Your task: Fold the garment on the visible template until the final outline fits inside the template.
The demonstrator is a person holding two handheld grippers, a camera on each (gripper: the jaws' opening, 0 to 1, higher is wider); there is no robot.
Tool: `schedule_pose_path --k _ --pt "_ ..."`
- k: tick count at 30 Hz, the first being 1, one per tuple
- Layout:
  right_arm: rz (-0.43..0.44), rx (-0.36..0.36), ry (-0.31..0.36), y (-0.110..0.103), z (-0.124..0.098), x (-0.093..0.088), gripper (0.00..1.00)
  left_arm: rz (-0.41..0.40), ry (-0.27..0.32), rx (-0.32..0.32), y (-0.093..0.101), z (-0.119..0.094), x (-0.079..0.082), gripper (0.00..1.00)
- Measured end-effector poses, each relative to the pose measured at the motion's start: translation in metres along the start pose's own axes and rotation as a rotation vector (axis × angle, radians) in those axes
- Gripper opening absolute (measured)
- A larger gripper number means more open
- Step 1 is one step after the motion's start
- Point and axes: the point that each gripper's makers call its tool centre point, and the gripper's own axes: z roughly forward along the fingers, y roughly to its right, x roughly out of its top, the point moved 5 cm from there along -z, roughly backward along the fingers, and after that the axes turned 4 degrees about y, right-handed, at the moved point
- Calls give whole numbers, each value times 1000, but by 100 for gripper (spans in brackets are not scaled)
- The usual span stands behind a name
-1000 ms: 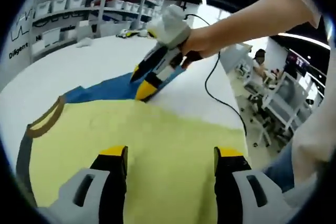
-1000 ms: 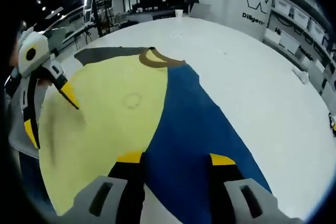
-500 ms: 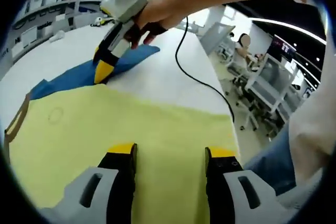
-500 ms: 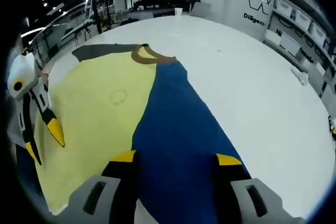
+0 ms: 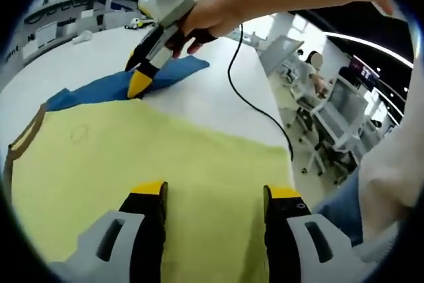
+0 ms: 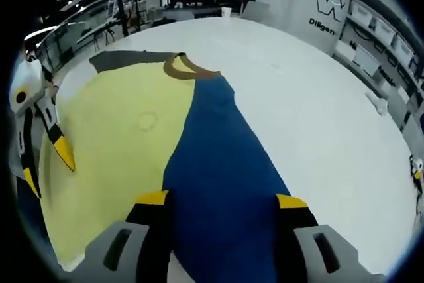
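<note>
Garment (image 5: 179, 170) cloth lies flat on the white tabletop (image 5: 199, 97), directly under both tools. In the left gripper view, the left tool (image 5: 215, 193) hangs over the pale yellow panel with its two jaws spread apart and nothing between them; each jaw is black with a yellow tip and a grey moulded base. The yellow fabric beneath looks smooth and matte, with a faint round mark (image 5: 79, 134) near its far left part and a brown ribbed neckband (image 5: 26, 138) curving along the edge.

Further out in the same view, the right tool (image 5: 142, 77) comes in from above, held in a person's hand (image 5: 199, 24); its pointed yellow-and-black tips rest at the blue strip of the garment (image 5: 126, 84), but whether they pinch the cloth I cannot tell from here. A thin black cable (image 5: 248, 94) trails over the tabletop behind it.

In the right gripper view, the right tool (image 6: 222, 200) has its jaws parted, straddling the blue panel (image 6: 218, 157) (a long tapering wedge of darker, smooth cloth) without closing on it. To its left runs the yellow panel (image 6: 119, 144), meeting the blue along a straight seam-like line, with the brown neckband (image 6: 185, 67) and a dark grey sleeve (image 6: 122, 59) at the far end. The left tool (image 6: 36, 130) shows at the left edge, its white housing rounded and its yellow tip at the yellow cloth's border. Shelving with pale bins (image 6: 387, 31) stands beyond the tabletop (image 6: 318, 97).
</note>
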Motion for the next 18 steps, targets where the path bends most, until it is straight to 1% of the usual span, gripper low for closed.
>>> schedule_pose_path --k 1,4,5,6,8,9,10,11,12,13,14,15,16,18 --pt "1 -4 5 -1 -1 1 57 -5 4 11 -3 -5 0 59" --pt "-15 -4 9 -6 -4 2 56 -16 28 80 -17 -29 -2 59" --pt "-13 -6 20 -8 -7 5 56 -23 36 123 -26 -40 -4 60" --pt "-14 -12 27 -10 -8 7 56 -29 45 152 -33 -50 -5 60" --pt "-18 -16 56 -16 -11 14 56 -51 80 246 -53 -77 -10 60" --pt "-37 -14 74 -23 -12 21 56 -63 92 281 -62 -88 -13 60" --pt "-42 -10 77 -26 -12 22 56 -78 96 317 -72 -100 -18 60" --pt "-42 3 91 -35 -11 27 57 -96 87 379 -87 -118 -26 61" --pt "-44 13 109 -41 -10 30 58 -105 84 406 -97 -128 -32 62" --pt "-55 25 111 -50 -9 33 58 -117 77 440 -107 -139 -38 62" --pt "-64 34 108 -56 -7 34 58 -136 63 481 -122 -154 -47 62" --pt "-69 41 115 -62 -5 36 58 -148 60 509 -131 -164 -52 62" --pt "-75 69 136 -74 -3 40 59 -154 61 551 -144 -178 -56 62" --pt "-96 100 134 -92 1 43 59 -171 56 592 -159 -194 -62 61"
